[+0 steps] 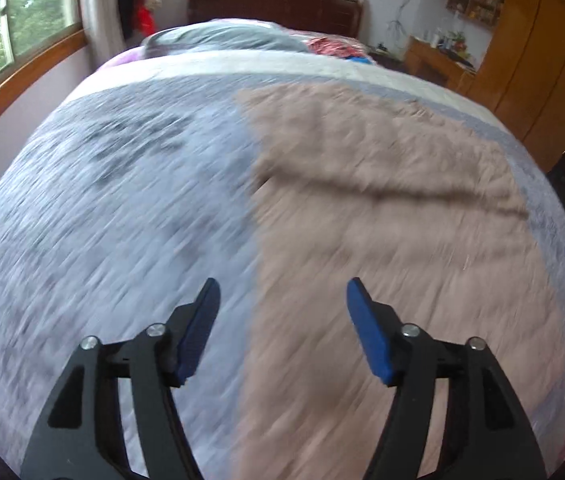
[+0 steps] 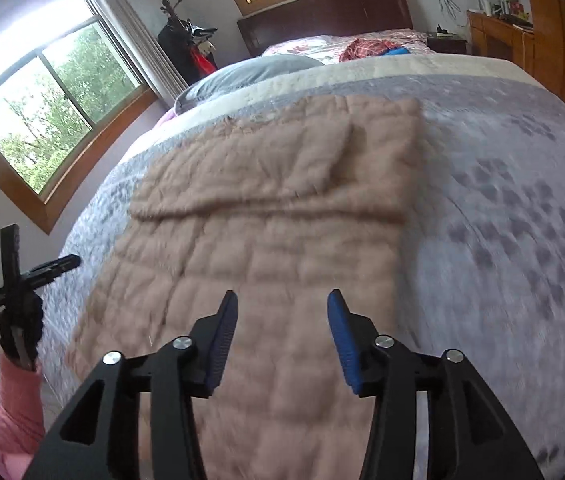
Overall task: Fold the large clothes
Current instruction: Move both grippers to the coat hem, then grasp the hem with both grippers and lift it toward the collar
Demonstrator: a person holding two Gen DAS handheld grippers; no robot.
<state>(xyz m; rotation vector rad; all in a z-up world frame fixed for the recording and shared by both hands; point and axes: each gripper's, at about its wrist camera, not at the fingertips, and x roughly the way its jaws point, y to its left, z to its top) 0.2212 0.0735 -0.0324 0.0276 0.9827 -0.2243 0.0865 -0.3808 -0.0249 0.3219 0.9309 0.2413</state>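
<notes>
- Up close, the left gripper (image 1: 282, 292) and right gripper (image 2: 282, 304) are both spread apart, nothing pinched between them.
- Right under them, the tan quilted garment (image 2: 274, 216) lies flat on the grey patterned bedspread (image 2: 522, 208), one fold across it.
- Way back: grey pillow (image 2: 250, 72), headboard (image 2: 322, 12).

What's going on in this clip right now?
A person with a gripper in each hand is folding a tan fuzzy garment laid flat on a bed with a grey patterned bedspread. It already has a fold across its far part. Both the left gripper and the right gripper are open above the fabric, holding nothing. The views are motion-blurred. A pink sleeve shows at the left of the right wrist view.
</notes>
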